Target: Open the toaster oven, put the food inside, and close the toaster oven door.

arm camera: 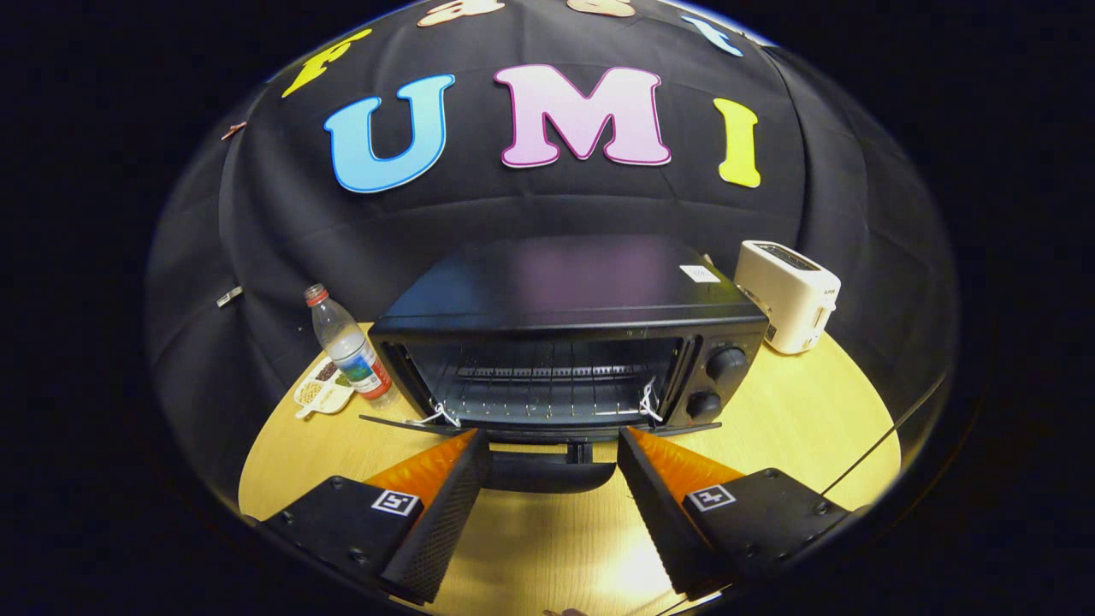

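The black toaster oven [565, 291] stands on the round wooden table [796, 411] just ahead of my fingers. Its door [393, 422] is folded down flat, and the wire rack [547, 372] inside is bare. The door's dark handle [552, 473] lies between my two fingertips, just beneath them. My gripper [552, 435] is open, its fingers spread about as wide as the handle and holding nothing. A small white dish of food [321, 389] sits on the table to the left of the oven, partly behind a bottle.
A clear plastic water bottle [351, 351] with a red cap stands at the oven's left front corner. A white pop-up toaster [787, 295] sits to the right of the oven. A thin cable [864, 458] crosses the table's right side. Black cloth walls close the booth behind.
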`<state>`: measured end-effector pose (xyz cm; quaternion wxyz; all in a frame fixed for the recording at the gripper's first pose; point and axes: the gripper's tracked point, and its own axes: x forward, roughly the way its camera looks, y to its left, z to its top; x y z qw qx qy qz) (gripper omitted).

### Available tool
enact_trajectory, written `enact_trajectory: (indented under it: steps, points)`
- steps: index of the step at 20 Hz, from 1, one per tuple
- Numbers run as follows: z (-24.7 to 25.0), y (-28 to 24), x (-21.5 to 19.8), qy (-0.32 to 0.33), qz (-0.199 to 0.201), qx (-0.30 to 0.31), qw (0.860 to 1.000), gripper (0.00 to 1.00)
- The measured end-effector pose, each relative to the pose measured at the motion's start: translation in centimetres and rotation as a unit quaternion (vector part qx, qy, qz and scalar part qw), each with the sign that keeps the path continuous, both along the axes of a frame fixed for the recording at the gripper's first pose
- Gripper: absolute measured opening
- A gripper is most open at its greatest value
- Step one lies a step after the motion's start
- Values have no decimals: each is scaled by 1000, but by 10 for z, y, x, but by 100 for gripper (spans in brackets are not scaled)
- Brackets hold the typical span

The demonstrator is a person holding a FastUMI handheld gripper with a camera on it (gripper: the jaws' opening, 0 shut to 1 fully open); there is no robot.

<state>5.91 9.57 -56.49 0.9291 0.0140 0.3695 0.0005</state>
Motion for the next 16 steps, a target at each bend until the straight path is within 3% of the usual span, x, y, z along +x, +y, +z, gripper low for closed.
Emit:
enact_trajectory:
  steps: [7,12,16]
  points:
    - [-43,-2,-51,101,21,0,995,98]
    - [13,11,-21,24,53,15,998,98]
    - [55,9,32,-57,26,30,998,98]
